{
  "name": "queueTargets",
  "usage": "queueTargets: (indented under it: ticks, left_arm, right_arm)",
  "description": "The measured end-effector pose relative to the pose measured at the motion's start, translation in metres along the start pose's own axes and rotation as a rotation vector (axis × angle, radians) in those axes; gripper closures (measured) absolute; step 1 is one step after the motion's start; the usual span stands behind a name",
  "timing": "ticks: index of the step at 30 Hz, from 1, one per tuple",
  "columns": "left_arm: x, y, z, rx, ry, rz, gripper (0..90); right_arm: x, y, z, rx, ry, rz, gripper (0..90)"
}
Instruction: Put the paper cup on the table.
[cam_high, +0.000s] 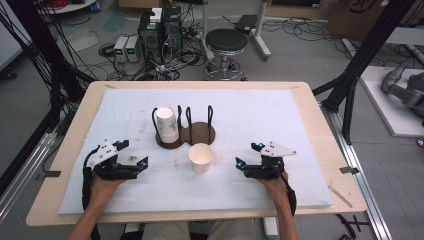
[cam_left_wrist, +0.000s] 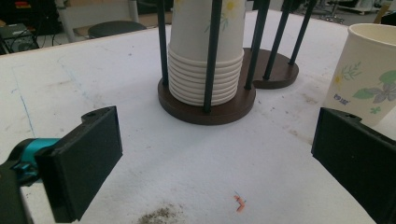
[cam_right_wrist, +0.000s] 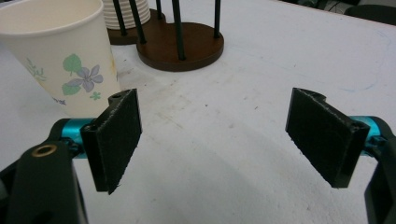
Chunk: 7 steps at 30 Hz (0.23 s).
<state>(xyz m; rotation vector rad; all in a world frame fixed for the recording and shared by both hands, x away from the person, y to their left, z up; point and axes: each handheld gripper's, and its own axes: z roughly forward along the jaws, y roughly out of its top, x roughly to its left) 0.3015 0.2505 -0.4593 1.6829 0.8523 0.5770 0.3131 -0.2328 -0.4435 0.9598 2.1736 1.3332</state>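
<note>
A dark wooden cup holder (cam_high: 200, 134) with black upright rods stands at the middle of the white mat (cam_high: 280, 115). Its left ring holds an upside-down stack of paper cups (cam_high: 166, 125), seen close in the left gripper view (cam_left_wrist: 205, 56). One loose flowered paper cup (cam_high: 201, 157) stands upright just in front of the holder, between both hands. My left gripper (cam_high: 134, 153) rests open on the mat to the left of that cup (cam_left_wrist: 369, 74), nothing between its jaws (cam_left_wrist: 217, 163). My right gripper (cam_high: 248, 154) lies open to the cup's right, its jaws (cam_right_wrist: 219, 135) empty, the cup (cam_right_wrist: 65, 60) beyond its left jaw.
The holder's right ring (cam_right_wrist: 180, 46) is empty. An orange scrap (cam_left_wrist: 240, 202) and dark crumbs lie on the mat near the left gripper. Beyond the table's far edge stand a stool (cam_high: 226, 42) and computer boxes (cam_high: 160, 32) among cables. Black frame posts flank the table.
</note>
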Motion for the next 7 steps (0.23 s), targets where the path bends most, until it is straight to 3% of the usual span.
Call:
queueTargets:
  ticks: [7]
  left_arm:
    - [0.0003, -0.0003, -0.0007, -0.006, -0.001, -0.004, 1.8]
  right_arm:
    - [-0.0013, -0.0012, -0.0026, -0.015, -0.008, 0.011, 18.8]
